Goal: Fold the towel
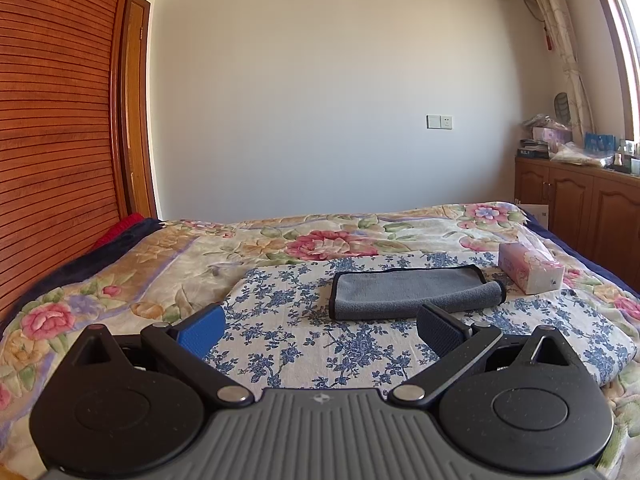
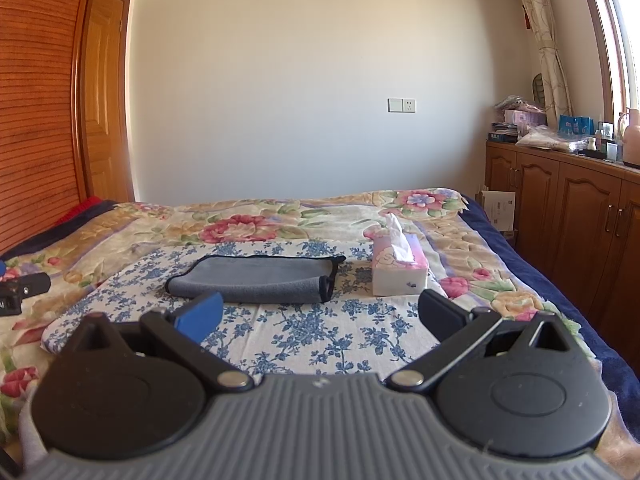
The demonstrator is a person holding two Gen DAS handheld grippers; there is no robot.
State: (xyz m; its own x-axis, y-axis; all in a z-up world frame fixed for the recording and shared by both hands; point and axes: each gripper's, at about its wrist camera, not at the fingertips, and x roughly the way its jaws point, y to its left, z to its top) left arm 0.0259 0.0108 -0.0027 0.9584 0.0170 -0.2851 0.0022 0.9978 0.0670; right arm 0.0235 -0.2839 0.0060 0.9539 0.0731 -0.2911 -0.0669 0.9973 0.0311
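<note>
A grey towel [image 1: 412,292] with a dark edge lies folded on a blue-flowered white cloth [image 1: 304,336] on the bed; it also shows in the right wrist view [image 2: 260,278]. My left gripper [image 1: 322,330] is open and empty, held above the cloth just short of the towel's near edge. My right gripper [image 2: 320,316] is open and empty, also just short of the towel, which lies ahead and left of its centre. Part of the left gripper [image 2: 22,290] shows at the left edge of the right wrist view.
A pink tissue box [image 2: 398,268] stands right of the towel, also in the left wrist view [image 1: 530,270]. The bed has a flowered blanket [image 1: 120,264]. A wooden headboard [image 1: 48,140] is at left, wooden cabinets [image 2: 568,216] at right.
</note>
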